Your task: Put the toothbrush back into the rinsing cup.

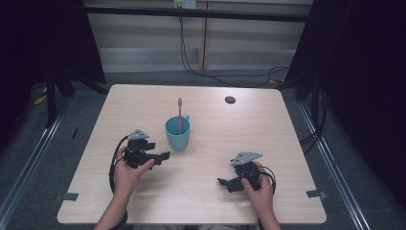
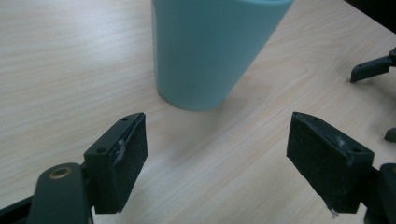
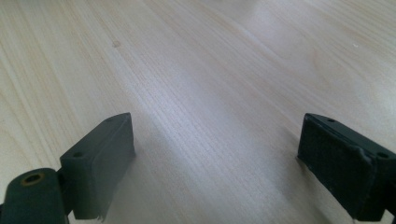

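A teal cup (image 1: pixel 177 133) holding a pink toothbrush (image 1: pixel 180 115) stands on the bench (image 1: pixel 268 143), just ahead of the empty, wide-open left claw (image 2: pixel 217 156). The cup is judged rigid, smooth and tippable, best gripped across its lower wall. The right claw (image 3: pixel 217 163) is also spread and empty.

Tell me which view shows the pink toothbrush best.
The high view: the toothbrush stands upright in the teal cup, head above the rim. The left gripper view cuts the cup off below its rim, and the right gripper view looks at the table.

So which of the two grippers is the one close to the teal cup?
The left gripper: its open jaws point at the teal cup from just beside it. The right gripper rests farther off, over bare table.
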Tool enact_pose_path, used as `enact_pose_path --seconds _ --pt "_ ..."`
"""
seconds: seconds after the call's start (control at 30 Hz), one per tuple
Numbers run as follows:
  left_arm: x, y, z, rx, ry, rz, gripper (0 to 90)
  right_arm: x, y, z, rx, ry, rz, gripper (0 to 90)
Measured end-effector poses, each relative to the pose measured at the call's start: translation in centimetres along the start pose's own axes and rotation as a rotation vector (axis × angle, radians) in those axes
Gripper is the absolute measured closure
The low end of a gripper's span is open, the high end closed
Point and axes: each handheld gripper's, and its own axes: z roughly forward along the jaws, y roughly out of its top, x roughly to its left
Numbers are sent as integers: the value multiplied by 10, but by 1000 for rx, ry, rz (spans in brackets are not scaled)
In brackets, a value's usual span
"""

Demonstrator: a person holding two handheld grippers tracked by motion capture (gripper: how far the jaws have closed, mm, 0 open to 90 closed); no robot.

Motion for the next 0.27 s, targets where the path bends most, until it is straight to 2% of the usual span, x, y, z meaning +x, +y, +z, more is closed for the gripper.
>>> enact_pose_path --seconds 0.13,0.27 --pt "-2 -7 3 8 11 8 199 0 0 0 0 0 0 102" --pt "-5 -11 8 23 25 41 193 0 0 0 0 0 0 101"
